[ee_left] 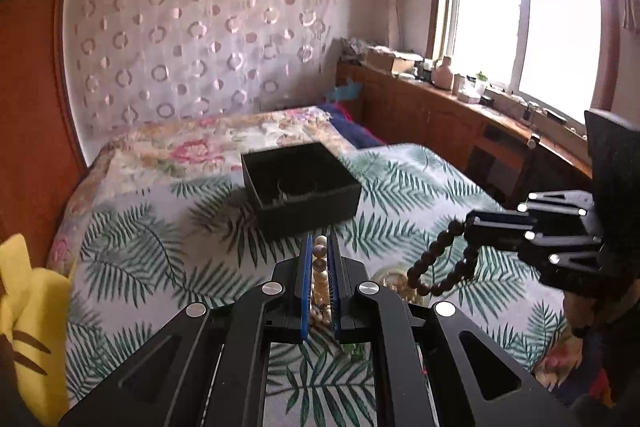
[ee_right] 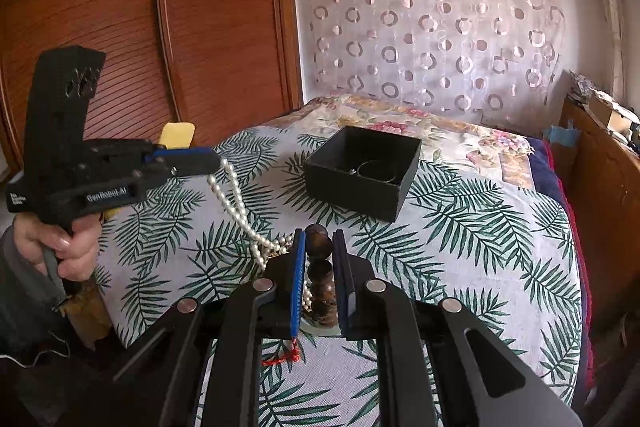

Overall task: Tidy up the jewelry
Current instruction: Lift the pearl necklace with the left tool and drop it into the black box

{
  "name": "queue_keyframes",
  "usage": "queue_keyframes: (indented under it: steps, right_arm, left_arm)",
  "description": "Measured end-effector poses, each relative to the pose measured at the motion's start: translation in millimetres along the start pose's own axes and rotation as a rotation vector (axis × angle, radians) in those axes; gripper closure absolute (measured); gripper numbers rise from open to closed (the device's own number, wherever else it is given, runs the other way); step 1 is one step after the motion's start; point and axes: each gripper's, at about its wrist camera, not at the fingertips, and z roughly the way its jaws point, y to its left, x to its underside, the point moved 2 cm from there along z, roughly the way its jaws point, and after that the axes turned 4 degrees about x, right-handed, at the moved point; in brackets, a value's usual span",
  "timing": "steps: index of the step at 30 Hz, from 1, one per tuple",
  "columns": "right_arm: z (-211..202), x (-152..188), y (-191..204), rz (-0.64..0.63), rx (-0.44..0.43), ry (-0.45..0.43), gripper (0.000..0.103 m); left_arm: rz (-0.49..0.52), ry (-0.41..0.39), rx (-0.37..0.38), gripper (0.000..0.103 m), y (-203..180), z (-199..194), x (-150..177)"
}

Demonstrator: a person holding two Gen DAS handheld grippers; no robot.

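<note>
Landmark: black box (ee_right: 362, 171), open-topped, standing on the leaf-print bedspread (ee_right: 460, 227) of the bed; something thin and metallic lies inside, too small to name.
Left gripper (ee_left: 319, 247): clamped tight on a pearl necklace (ee_right: 236, 203), raised above the bedspread, on the near side of the box.
Pearl necklace: the pinched end sits between the blue pads (ee_left: 306, 279); from the right wrist view two strands hang down from the gripper and end in a heap on the bedspread, nearer than the box and to its left.
Right gripper (ee_right: 319, 247): nearly closed, its pads pressing on a dark wooden bead bracelet (ee_right: 320, 267), just in front of the box.
Dark wooden bead bracelet: from the left wrist view it dangles as a loop below the gripper, clear of the bedspread.
Red cord (ee_right: 286, 357): hangs beneath the right gripper.
Hand (ee_right: 64, 239): grips the left gripper's handle, far left of the box.
Yellow plush (ee_left: 30, 315): at the bed's left edge, well apart from the box.
</note>
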Motion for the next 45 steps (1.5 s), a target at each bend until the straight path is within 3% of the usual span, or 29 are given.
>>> queue_keyframes:
  steps: [23,45]
  right_arm:
    - [-2.2,-49.1,-3.2,-0.050,0.000,-0.071,0.088]
    - [39.8,-133.3,-46.1,-0.050,-0.041,-0.110,0.088]
  left_arm:
    - [0.063,-0.142,-0.044,0.097,-7.6,-26.5,-90.9]
    - [0.099,-0.164,-0.064,0.097,2.5,7.0,-179.7]
